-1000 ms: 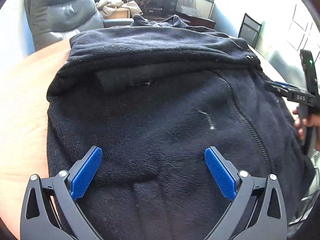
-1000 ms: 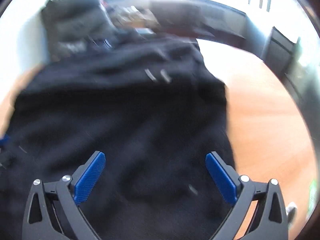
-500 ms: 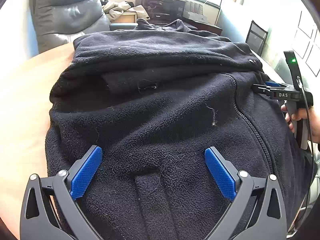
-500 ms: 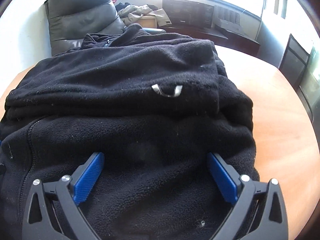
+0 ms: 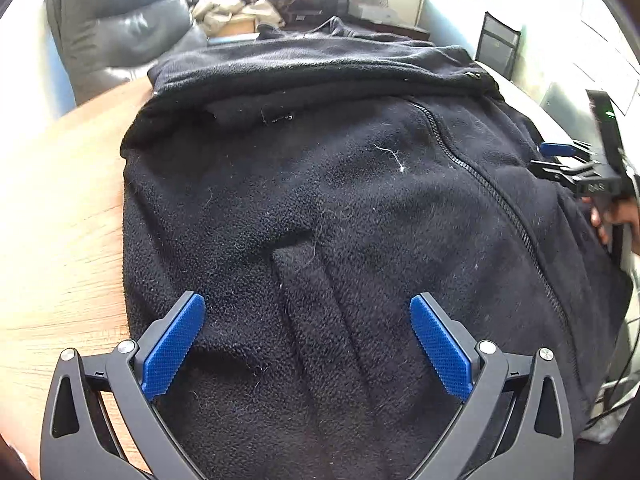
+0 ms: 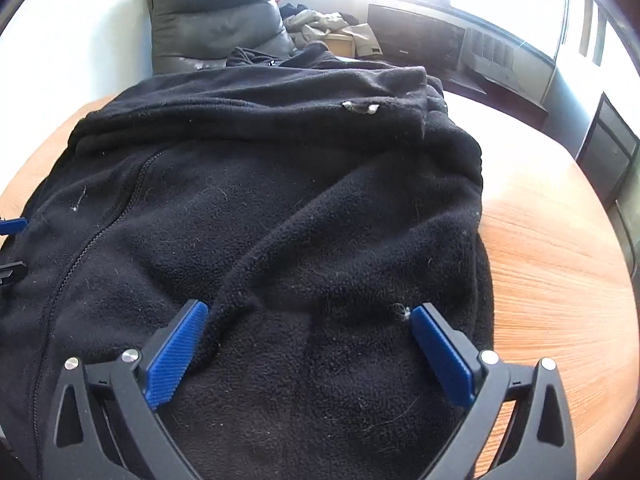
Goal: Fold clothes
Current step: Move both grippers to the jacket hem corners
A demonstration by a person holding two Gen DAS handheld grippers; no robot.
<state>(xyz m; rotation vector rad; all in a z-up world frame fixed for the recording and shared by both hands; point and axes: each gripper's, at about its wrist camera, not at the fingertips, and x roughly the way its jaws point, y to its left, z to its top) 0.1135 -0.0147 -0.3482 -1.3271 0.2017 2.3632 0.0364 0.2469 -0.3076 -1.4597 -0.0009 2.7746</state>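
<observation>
Left wrist alone shows a hand [image 5: 616, 216]; both grippers gape wide over the fleece [image 5: 320, 184].

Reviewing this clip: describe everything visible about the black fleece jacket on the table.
The jacket is black fleece, fuzzy and flecked with lint and pale threads. A zipper runs down its front. It lies spread on the round wooden table, partly folded: a layer is doubled over across the far end, and a raised crease runs toward the right gripper. Both grippers are open above its near end, the left gripper too; contact is unclear.
</observation>
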